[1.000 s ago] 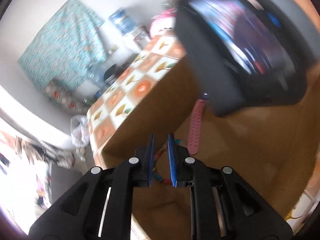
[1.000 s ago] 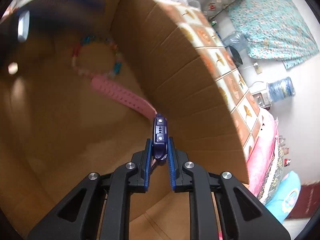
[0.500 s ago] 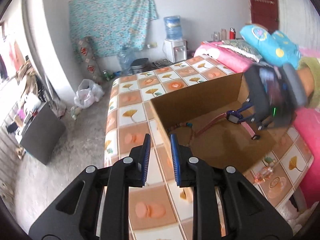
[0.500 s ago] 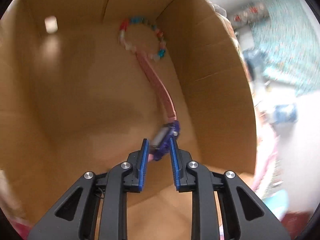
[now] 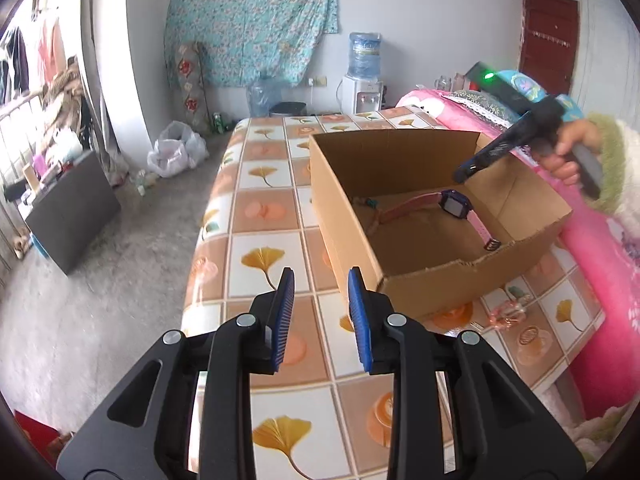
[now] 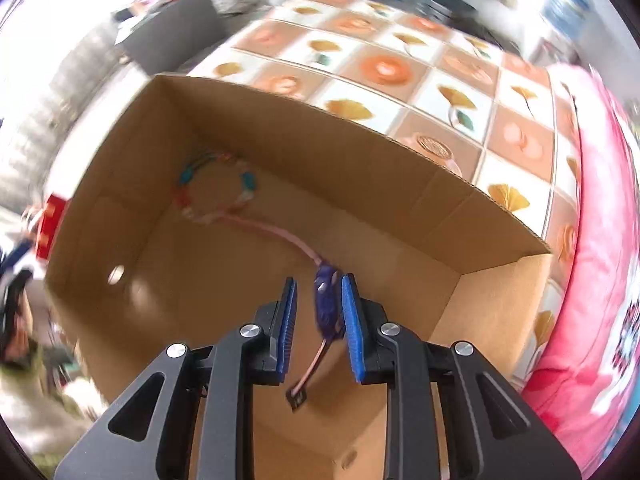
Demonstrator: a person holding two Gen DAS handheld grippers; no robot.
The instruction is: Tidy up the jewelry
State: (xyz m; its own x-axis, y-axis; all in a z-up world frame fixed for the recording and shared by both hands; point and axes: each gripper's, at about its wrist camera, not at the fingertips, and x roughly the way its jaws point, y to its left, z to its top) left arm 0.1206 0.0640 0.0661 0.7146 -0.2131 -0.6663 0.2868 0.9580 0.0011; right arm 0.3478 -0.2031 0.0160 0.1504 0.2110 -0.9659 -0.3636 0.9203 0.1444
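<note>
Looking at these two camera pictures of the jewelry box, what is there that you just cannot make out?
- Beaded bracelet: right wrist view, blurred by motion; the left wrist view shows only an end behind the cardboard box wall.
- Watch face: smeared in the right wrist view.
- Small pink jewelry on the table beside the box: left wrist view, too small to identify.
- Right gripper opening: hidden in the left wrist view.

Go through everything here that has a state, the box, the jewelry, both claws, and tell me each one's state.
Cardboard box: open-topped, upright on the table.
Pink watch: lying inside the box, strap stretched out, unbuckled.
Beaded bracelet: lying in a loop on the box floor.
Left claw: open, empty, over the table outside the box.
Right claw: open, above the watch, not gripping it.
Clear pink bracelet: on the table, outside the box.
</note>
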